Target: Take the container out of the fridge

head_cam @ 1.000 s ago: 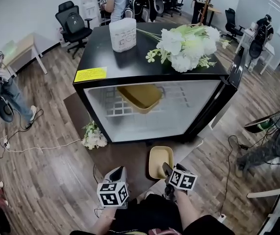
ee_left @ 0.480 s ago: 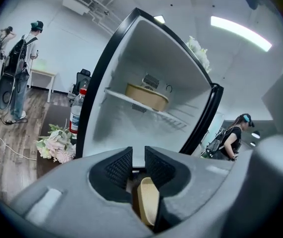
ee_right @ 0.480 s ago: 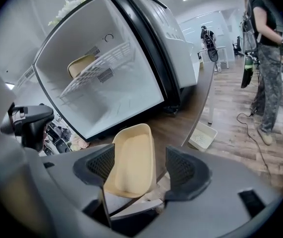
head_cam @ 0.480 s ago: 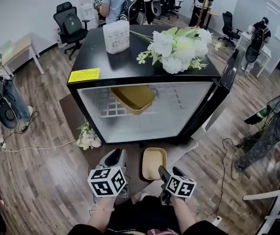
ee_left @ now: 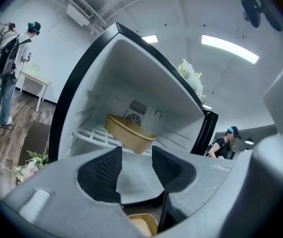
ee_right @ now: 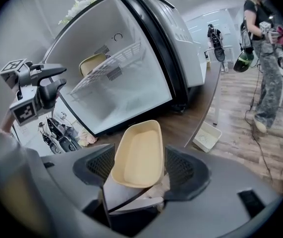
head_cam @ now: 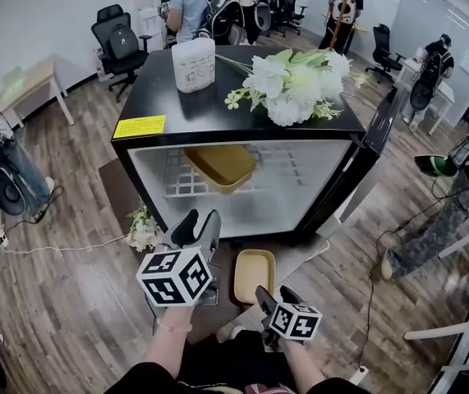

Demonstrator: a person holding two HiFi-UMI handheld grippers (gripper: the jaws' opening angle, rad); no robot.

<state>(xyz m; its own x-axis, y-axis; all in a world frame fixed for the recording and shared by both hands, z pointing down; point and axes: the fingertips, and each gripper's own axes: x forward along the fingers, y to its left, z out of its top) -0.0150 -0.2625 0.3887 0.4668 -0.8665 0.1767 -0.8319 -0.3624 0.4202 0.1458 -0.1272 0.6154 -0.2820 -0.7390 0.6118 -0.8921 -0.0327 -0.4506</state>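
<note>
- Fingers (ee_left: 106, 167) of the left gripper (ee_left: 136, 152) are noted wide apart. The jaws have just been opening, and nothing is held between them.
- This gripper is aimed into the open black compact fridge with a white interior (head_cam: 209, 105). The tan oval container (ee_left: 129, 132) is framed beyond the jaws, well apart from them.
- Fingers (ee_right: 178, 168) of the right gripper (ee_right: 140, 157) are also spread. A second tan container (head_cam: 255, 273) is seen between and just beyond them, and no pad is seen pressing on it.
- Task object: the tan oval container is located on the white wire shelf (head_cam: 177, 185) in the upper part of the fridge, untouched by either gripper.
- Done so far: the fridge door (head_cam: 379, 130) is swung open to the right. The second tan container is already lying outside, just in front of the fridge.
- Left to do, as judged: reach to the shelf, closure on the container's rim, withdrawal.
- Surface: the second tan container rests on a dark brown mat (head_cam: 123, 191). Whether this is a mat or a low board cannot be told.
- On the fridge top, white artificial flowers (head_cam: 296, 84) and a white patterned box (head_cam: 194, 64) are recorded. A yellow label (head_cam: 140, 126) is stuck near the front left corner.
- Room: a wood-plank floor (head_cam: 70, 179), black office chairs (head_cam: 123, 35) and several people at the edges are noted.
</note>
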